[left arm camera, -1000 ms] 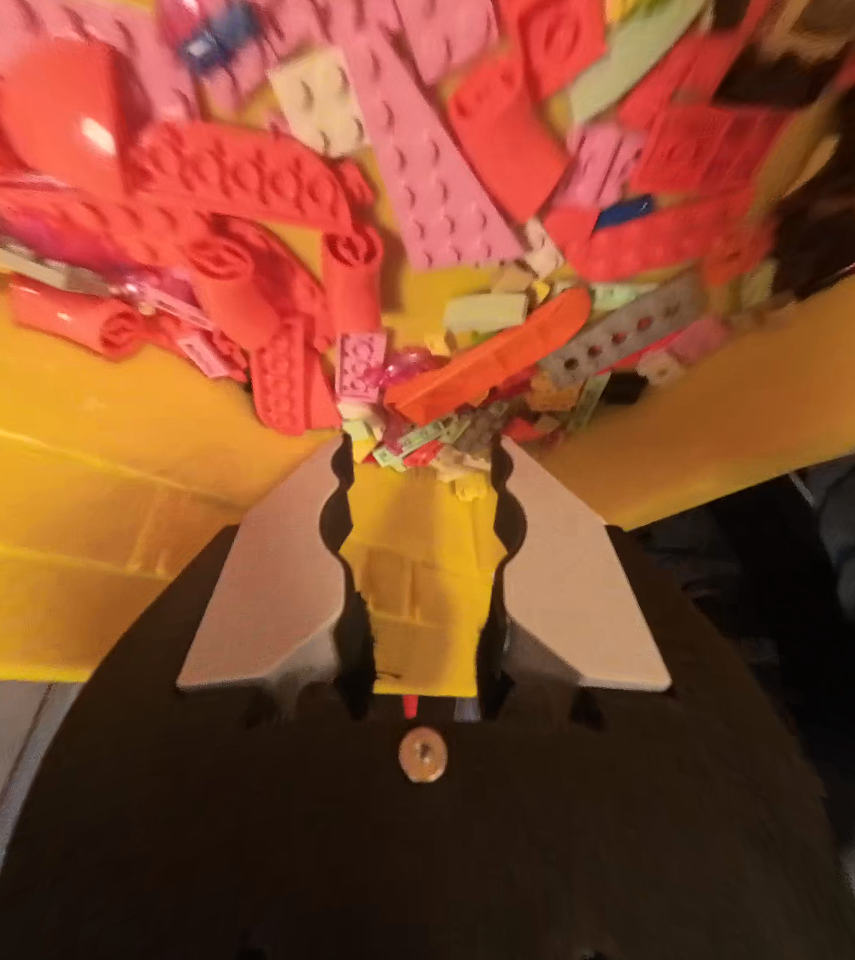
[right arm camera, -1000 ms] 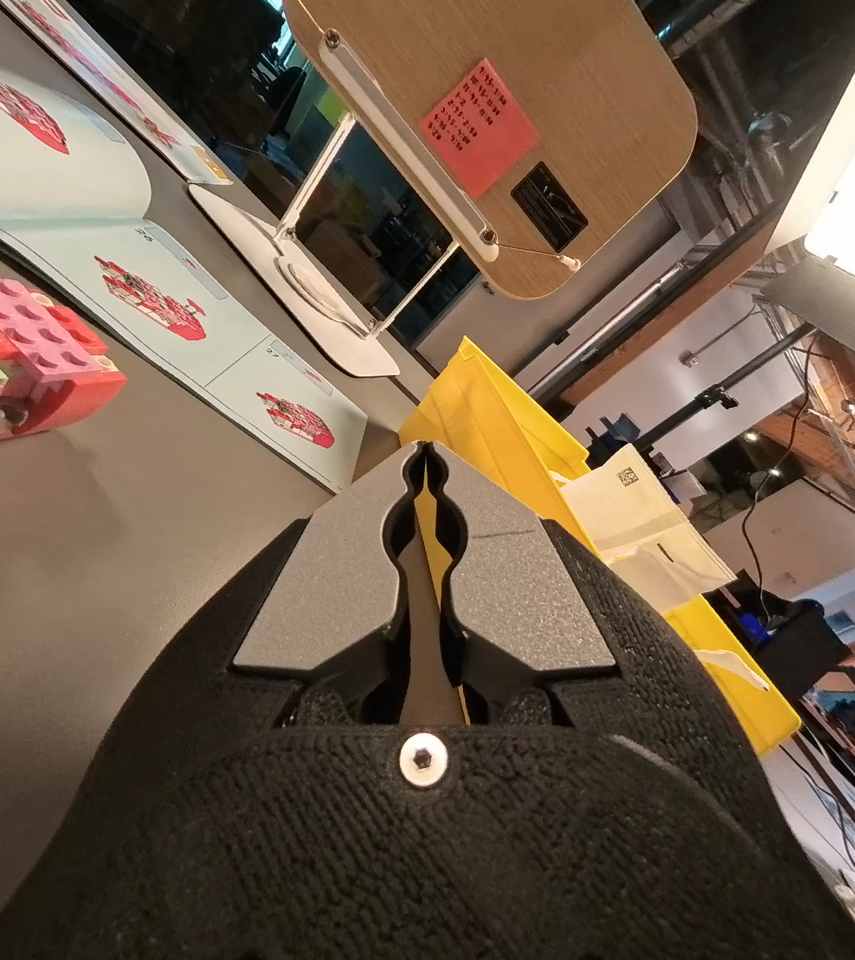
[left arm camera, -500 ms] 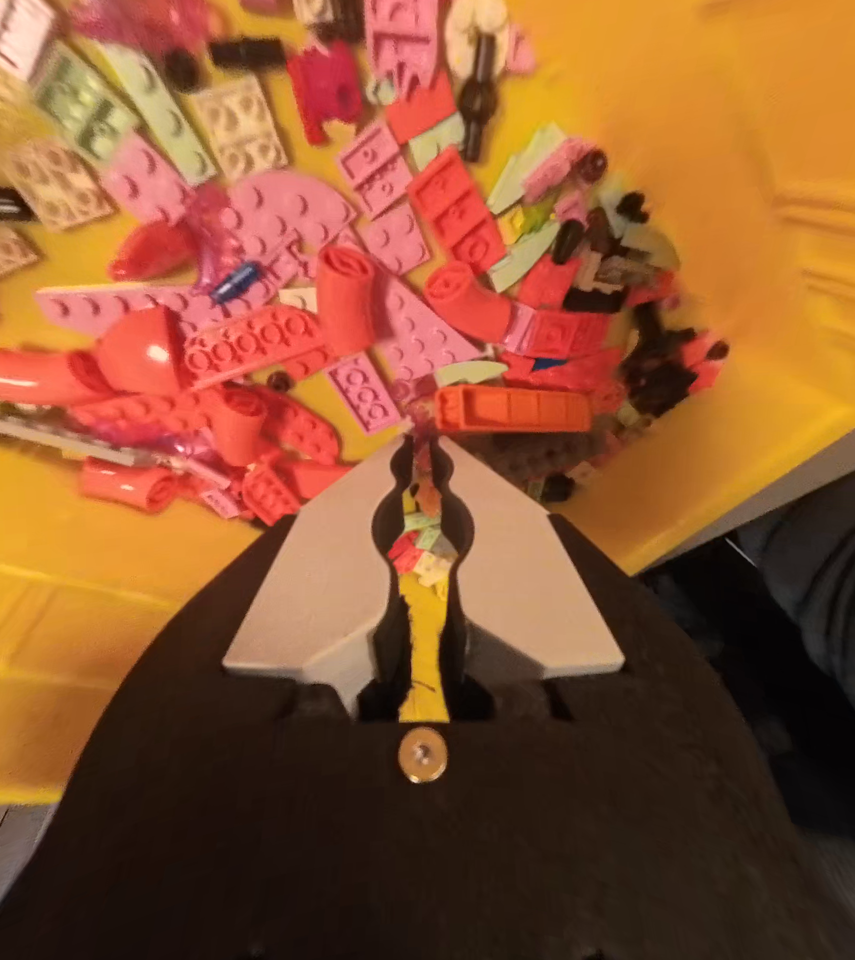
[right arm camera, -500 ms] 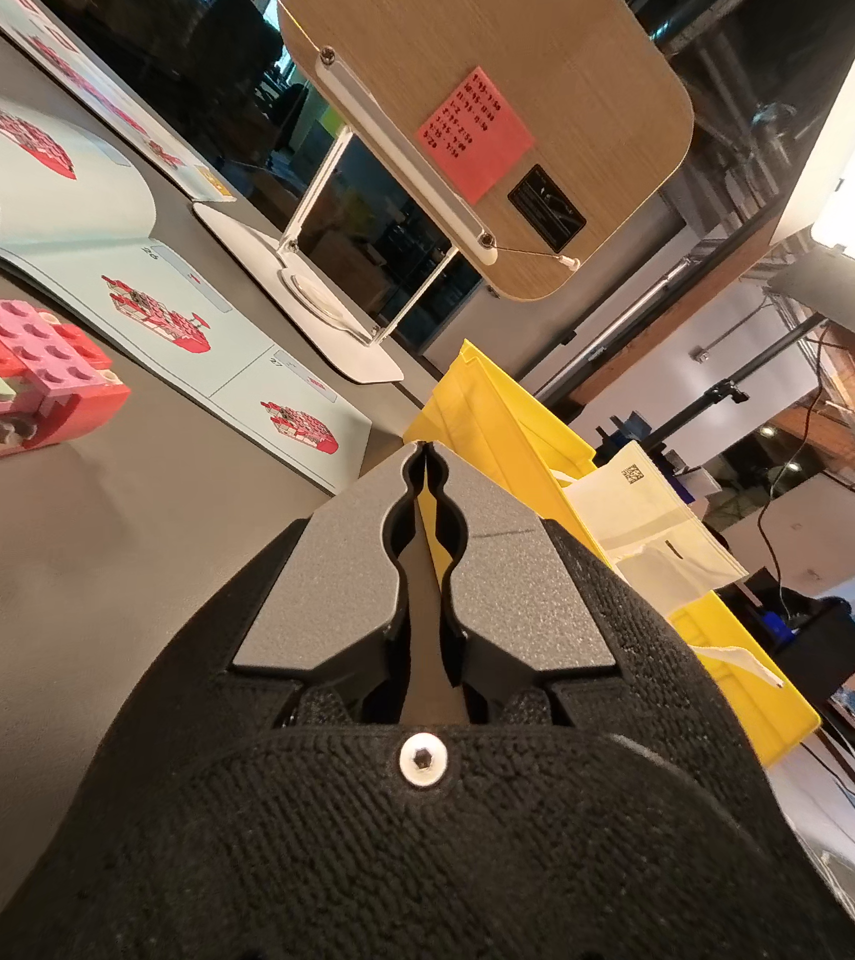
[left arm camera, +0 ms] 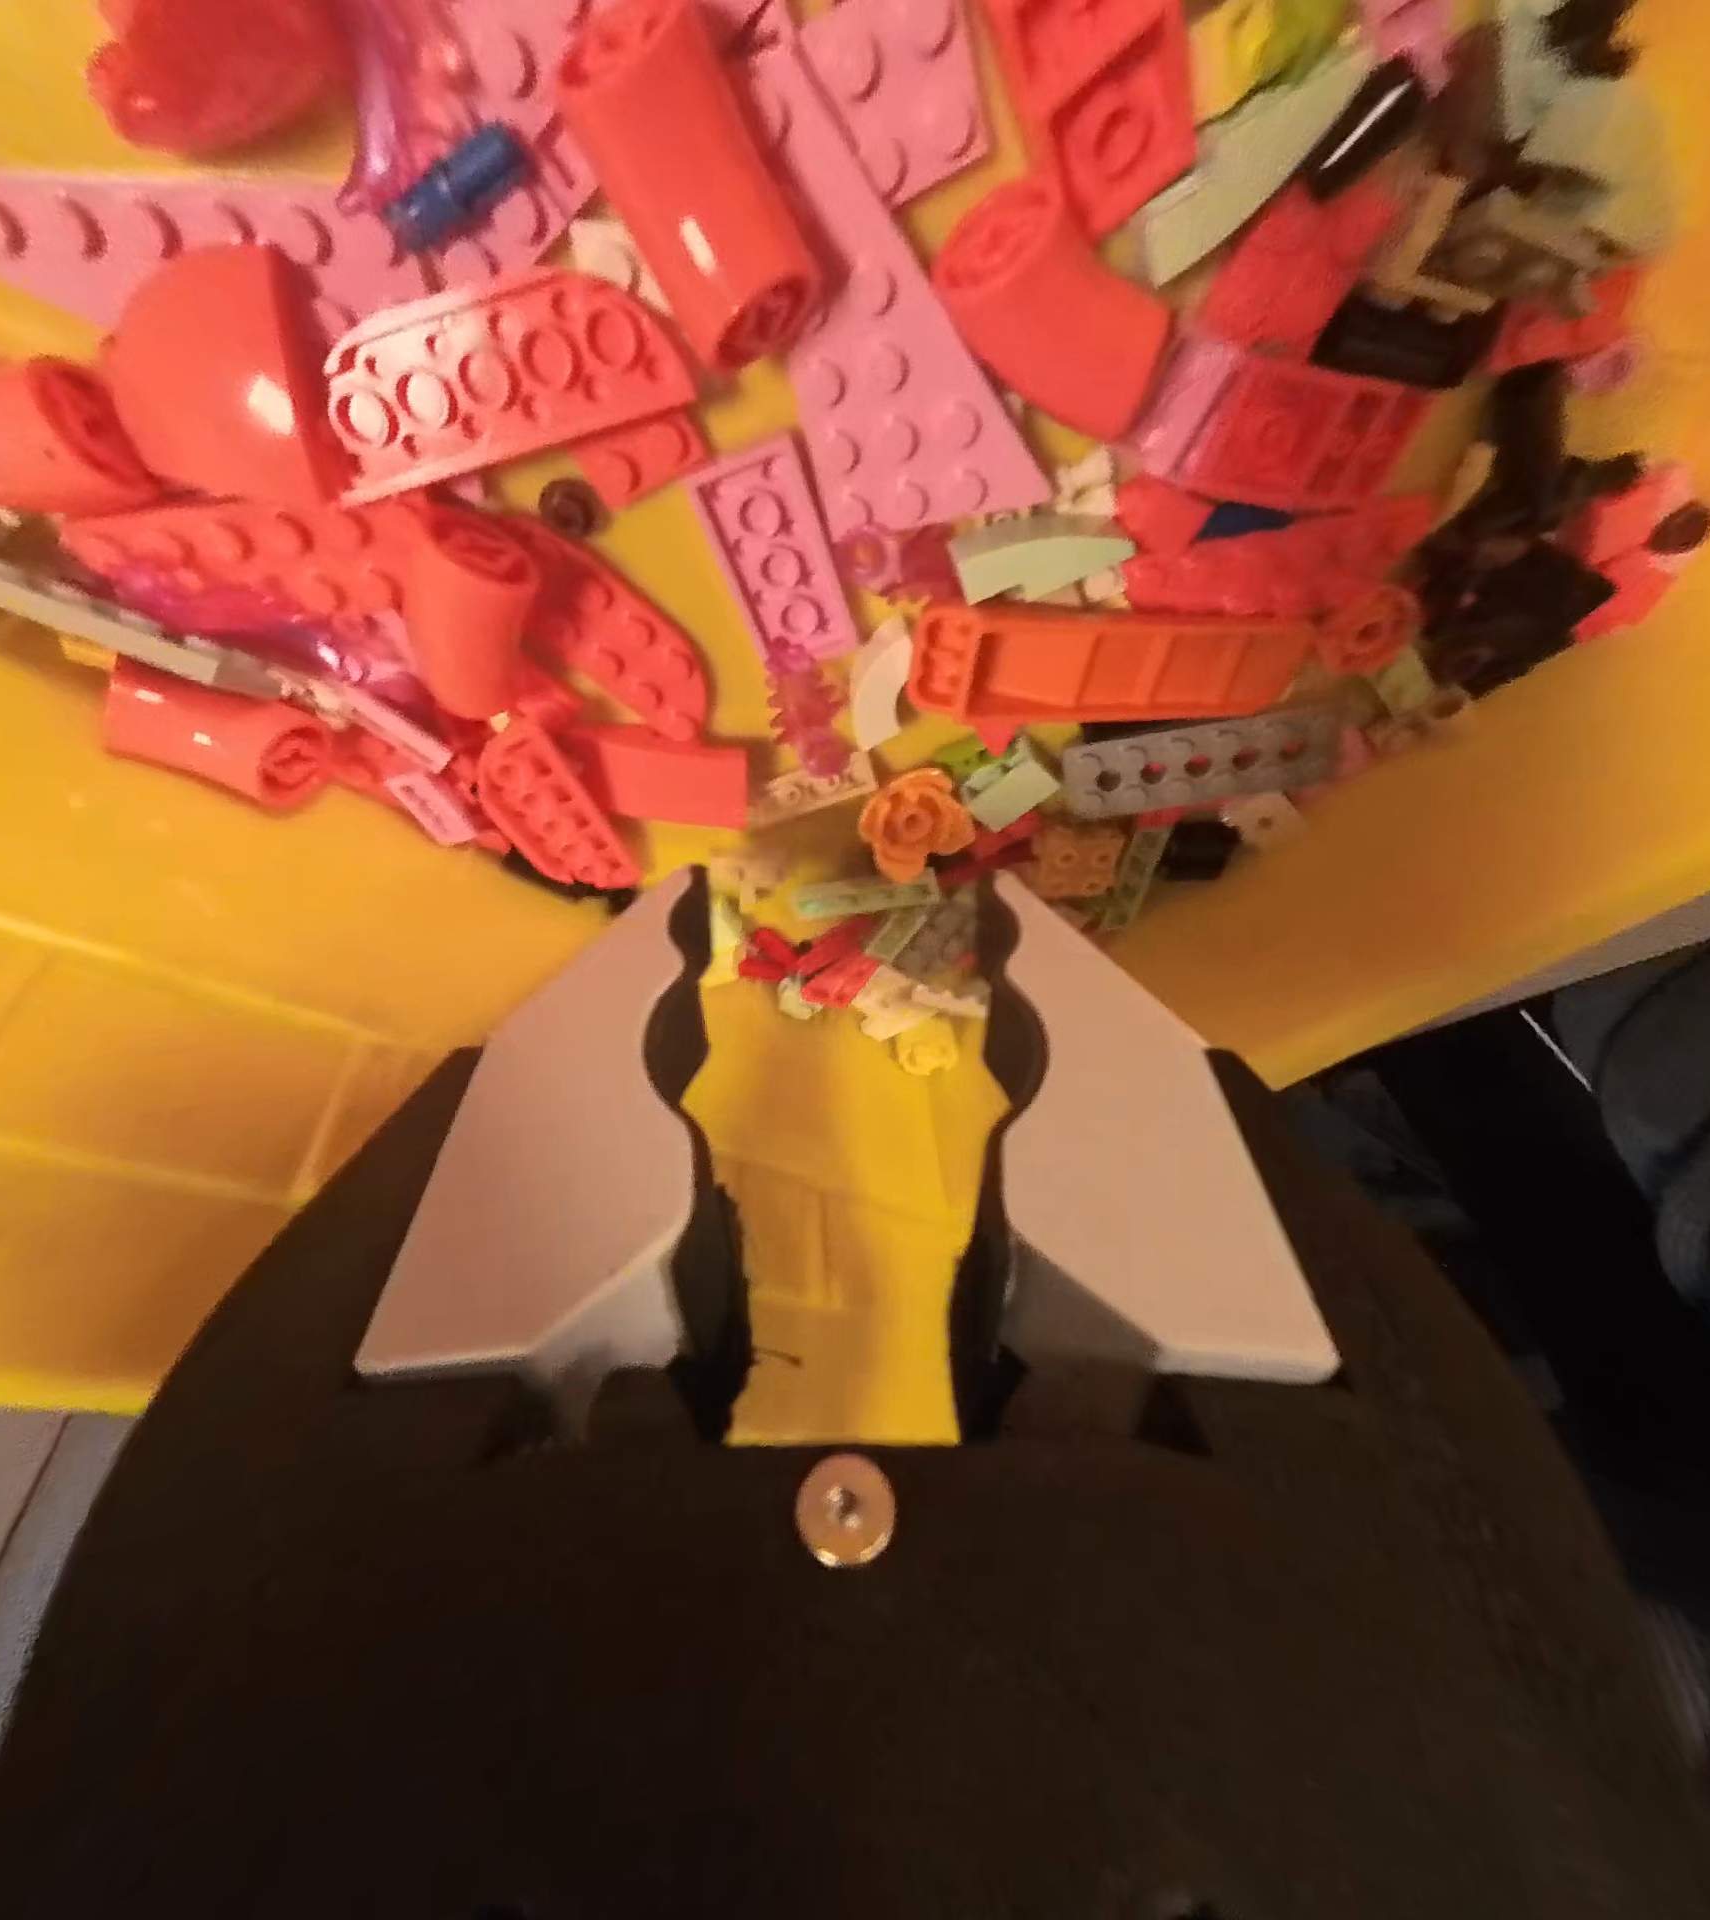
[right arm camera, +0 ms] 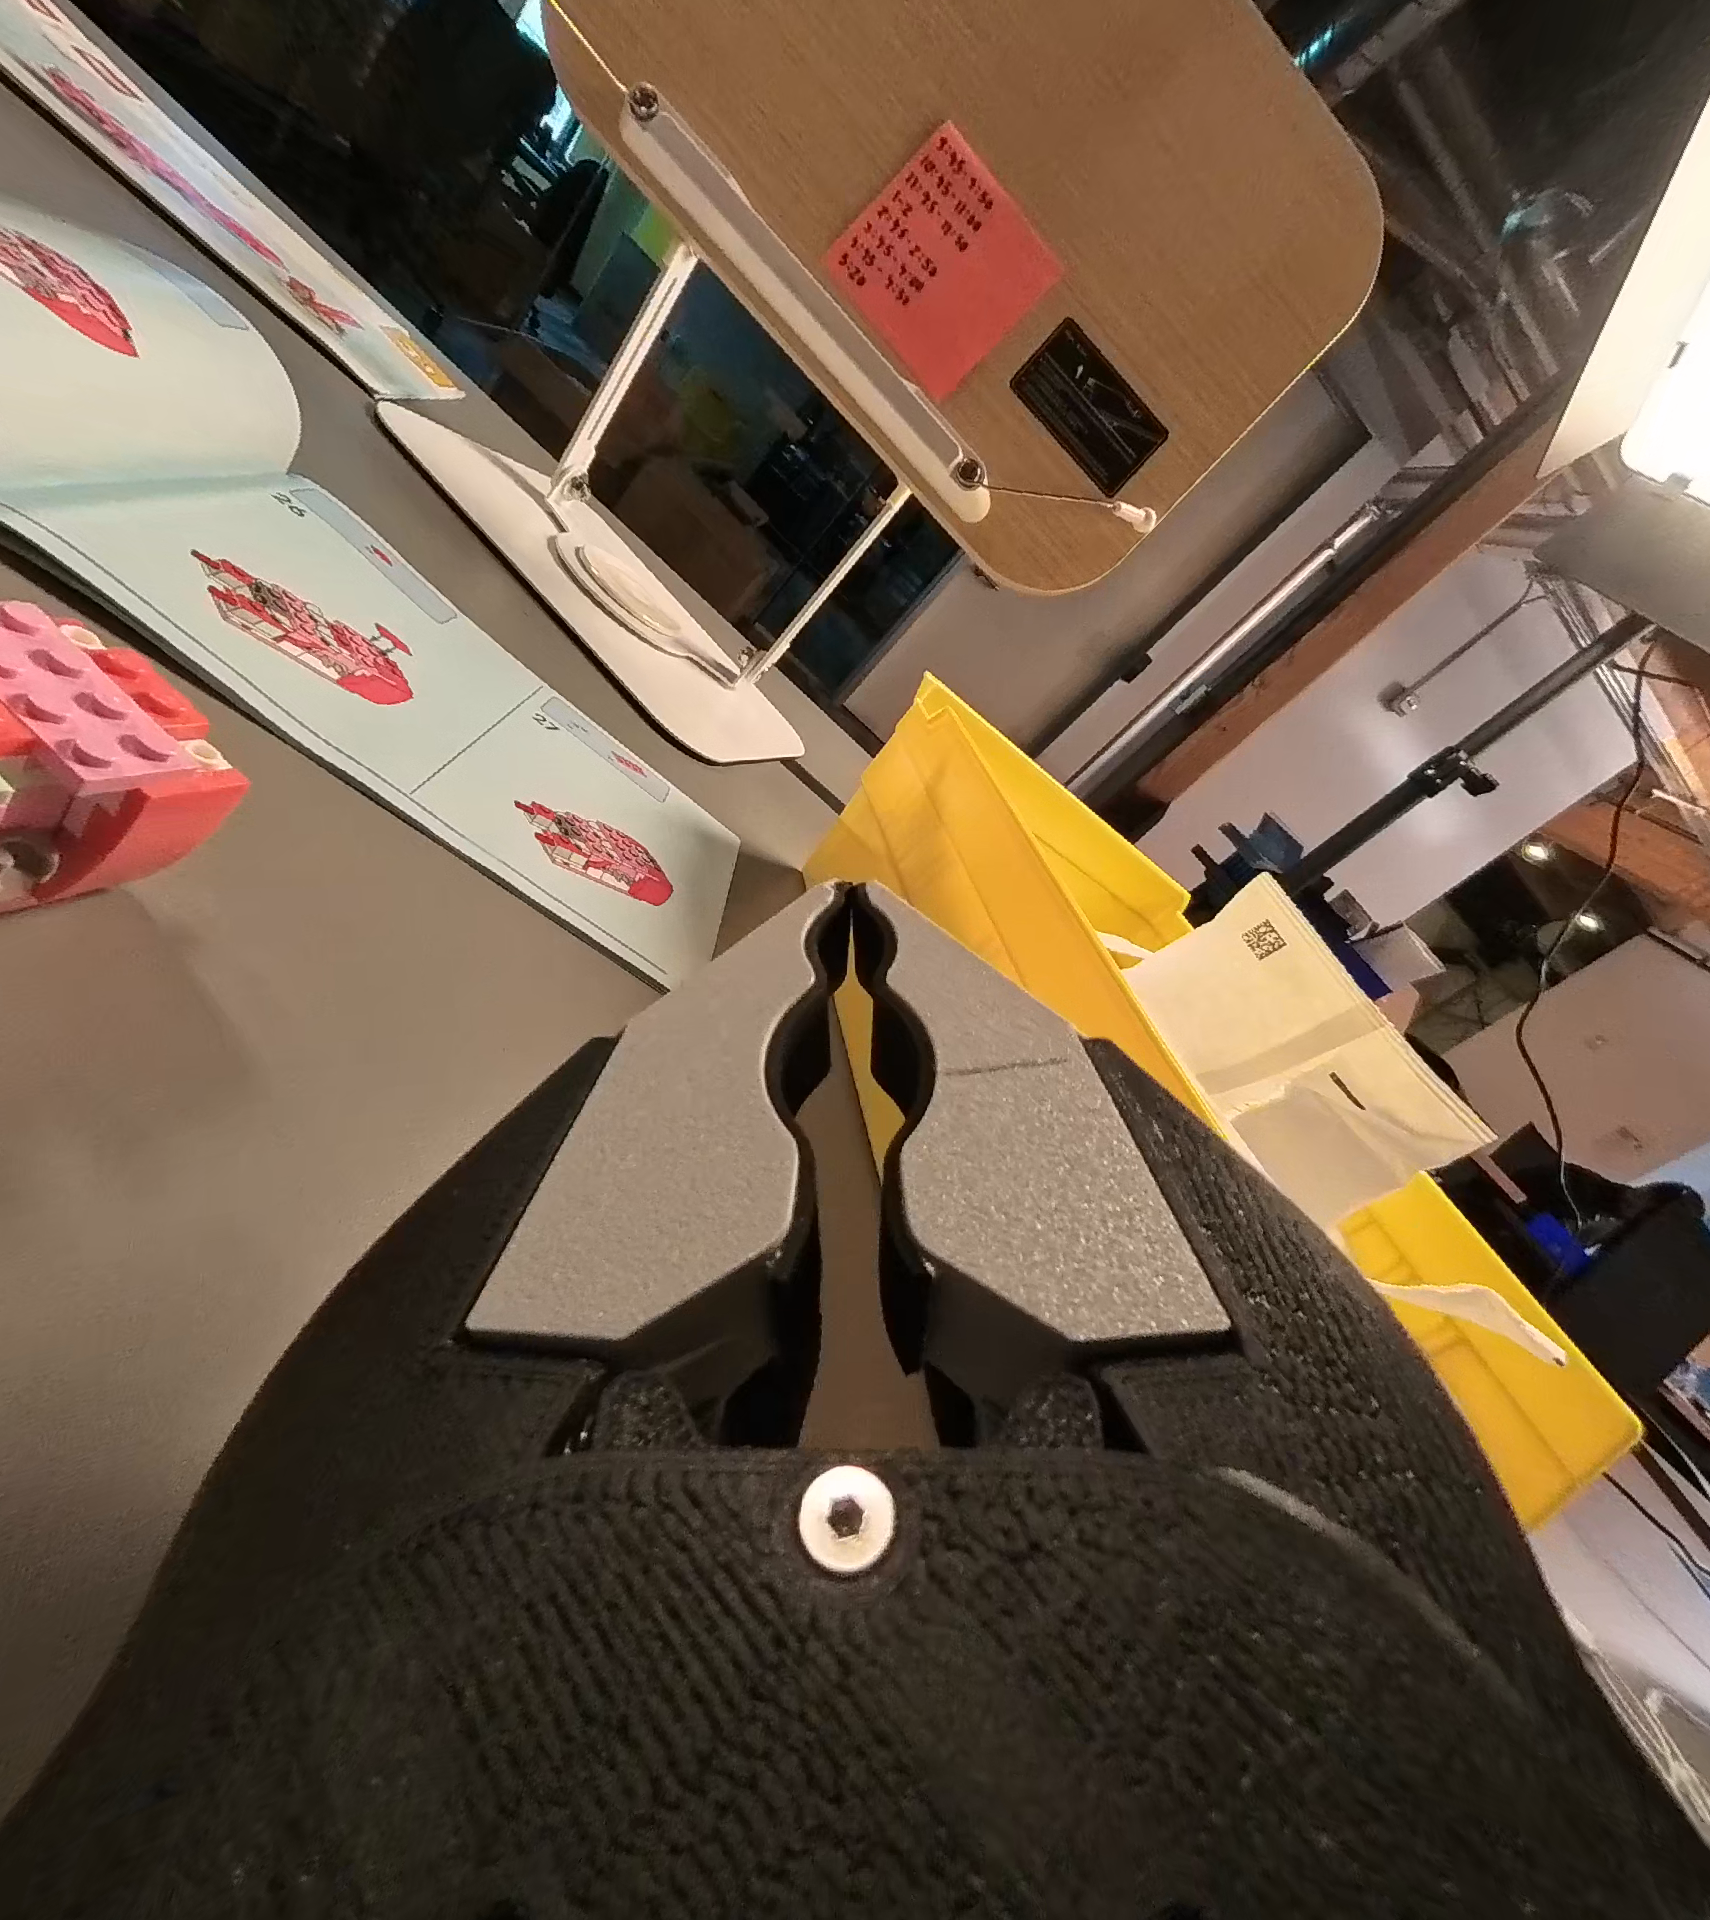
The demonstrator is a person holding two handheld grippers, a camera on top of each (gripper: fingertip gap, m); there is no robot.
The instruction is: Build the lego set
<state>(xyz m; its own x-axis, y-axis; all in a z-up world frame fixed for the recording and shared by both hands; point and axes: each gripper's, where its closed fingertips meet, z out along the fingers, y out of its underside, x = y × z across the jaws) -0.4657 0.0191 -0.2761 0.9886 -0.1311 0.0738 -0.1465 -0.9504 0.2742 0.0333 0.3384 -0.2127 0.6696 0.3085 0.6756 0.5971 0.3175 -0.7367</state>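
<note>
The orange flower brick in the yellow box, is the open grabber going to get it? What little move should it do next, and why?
Probably ease the left gripper forward a little. Its fingers stand open with nothing gripped, above small loose bricks in the yellow bin, and the orange flower brick lies just past the fingertips, so closing now would likely miss it.
</note>
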